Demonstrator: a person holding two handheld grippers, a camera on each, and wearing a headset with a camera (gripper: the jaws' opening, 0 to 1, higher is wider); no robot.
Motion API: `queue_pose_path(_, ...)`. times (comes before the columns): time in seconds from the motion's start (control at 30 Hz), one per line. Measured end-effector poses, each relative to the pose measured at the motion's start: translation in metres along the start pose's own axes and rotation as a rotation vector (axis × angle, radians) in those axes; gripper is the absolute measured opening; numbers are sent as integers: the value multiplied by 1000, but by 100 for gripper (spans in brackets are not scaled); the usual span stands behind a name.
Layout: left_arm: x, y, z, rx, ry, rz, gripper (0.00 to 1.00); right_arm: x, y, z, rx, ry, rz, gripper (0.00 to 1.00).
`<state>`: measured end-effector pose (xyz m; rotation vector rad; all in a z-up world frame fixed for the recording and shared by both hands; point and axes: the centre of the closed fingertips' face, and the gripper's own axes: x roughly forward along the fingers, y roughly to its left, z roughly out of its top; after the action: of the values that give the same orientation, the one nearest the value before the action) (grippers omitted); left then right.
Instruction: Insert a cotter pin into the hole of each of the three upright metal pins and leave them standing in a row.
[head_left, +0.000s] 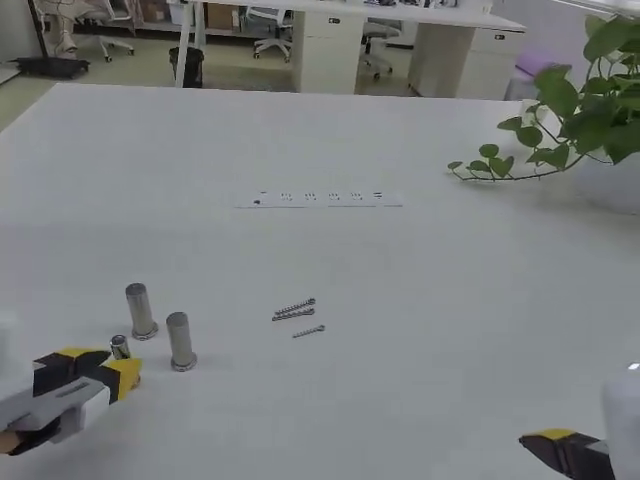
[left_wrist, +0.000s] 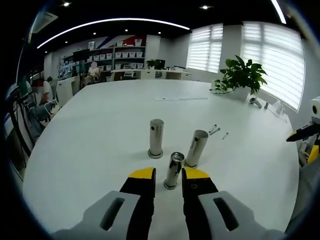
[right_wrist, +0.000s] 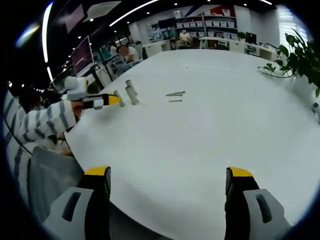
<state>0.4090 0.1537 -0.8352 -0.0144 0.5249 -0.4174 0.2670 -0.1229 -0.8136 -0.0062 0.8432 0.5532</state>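
At the lower left, the left tongs (head_left: 122, 372) are slightly spread around the nearest metal pin (left_wrist: 174, 170), which stands on the bench (head_left: 430, 300). Two more metal pins (head_left: 139, 310) stand upright just right of it. Three cotter pins (head_left: 296, 310) lie loose mid-frame. At the lower right, the right tongs (head_left: 555, 442) gape wide.

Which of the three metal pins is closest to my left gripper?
The front pin, which stands between the left gripper's open jaws. The left pin and the right pin stand farther back, past the jaw tips.
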Motion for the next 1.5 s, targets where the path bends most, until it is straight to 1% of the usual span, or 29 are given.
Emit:
queue_pose_path(0.13, 3, 0, -1, -9, 7, -8, 17, -1, -1, -1, 2, 2, 1, 96)
queue_pose_path(0.2, 4, 1, -2, 3, 14, 1, 16, -1, -2, 0, 5, 1, 1, 96)
queue_pose_path(0.37, 6, -1, -3, 12, 19, -10, 8, -2, -3, 1, 2, 2, 0, 96)
queue_pose_path(0.47, 6, -2, -3, 18, 22, -15, 8, -1, -1, 1, 1, 1, 2, 96)
queue_pose_path(0.53, 5, -2, -3, 3, 28, -23, 8, -1, 0, 0, 0, 3, 5, 96)
queue_pose_path(0.57, 5, -2, -3, 7, 30, -25, 8, -1, 0, 0, -1, 4, 6, 96)
queue_pose_path(0.63, 4, 0, -2, 48, 33, -20, 7, 0, 1, 0, -1, 5, 7, 96)
queue_pose_path(0.67, 4, -1, -3, 53, 38, -28, 7, 0, 1, 0, -1, 5, 8, 96)
queue_pose_path(0.7, 4, -2, -3, 47, 39, -40, 7, 0, 1, 0, -2, 5, 8, 96)
queue_pose_path(0.73, 4, -2, -3, 18, 41, -51, 7, 1, 1, 0, -2, 3, 9, 96)
queue_pose_path(0.77, 4, -1, -3, 33, 45, -50, 7, 1, 1, 0, -2, 3, 11, 96)
queue_pose_path(0.8, 3, 1, -3, 70, 51, -41, 7, 1, 2, 0, -2, 4, 15, 96)
queue_pose_path(0.83, 3, 4, -3, 90, 56, -19, 7, 2, 2, -1, -3, 6, 17, 96)
queue_pose_path(0.87, 4, 2, -3, 91, 57, -27, 7, 2, 2, -1, -6, 8, 17, 96)
queue_pose_path(1.1, 2, 2, -4, 100, 57, -21, 7, 1, 3, 0, -12, 1, 16, 96)
queue_pose_path(1.13, 1, 2, -3, 83, 57, -19, 7, 0, 2, 0, -12, 0, 16, 96)
queue_pose_path(1.17, -1, 1, -1, 74, 46, -26, 7, 0, 2, -1, -12, 0, 16, 96)
queue_pose_path(1.23, -4, -4, 6, 81, 18, -47, 7, 0, 2, -2, -10, 1, 16, 96)
queue_pose_path(1.27, -6, -5, 9, 76, 8, -55, 7, -1, 1, -2, -12, 1, 14, 96)
queue_pose_path(1.3, -7, -8, 12, 57, 2, -65, 7, -1, 2, -2, -13, 0, 14, 96)
queue_pose_path(1.33, -11, -13, 16, 16, 3, -95, 7, -1, 2, -2, -13, 0, 15, 96)
queue_pose_path(1.37, -14, -11, 20, 23, -5, -90, 7, -1, 2, -2, -13, 0, 14, 96)
queue_pose_path(1.4, -18, -14, 29, 109, -40, -113, 7, -2, 2, -2, -14, -1, 13, 96)
queue_pose_path(1.47, -27, -20, 37, 115, -59, -141, 7, -2, 2, -2, -13, -2, 14, 96)
queue_pose_path(1.5, -30, -23, 43, 145, -77, -164, 7, -2, 3, -3, -12, -1, 15, 96)
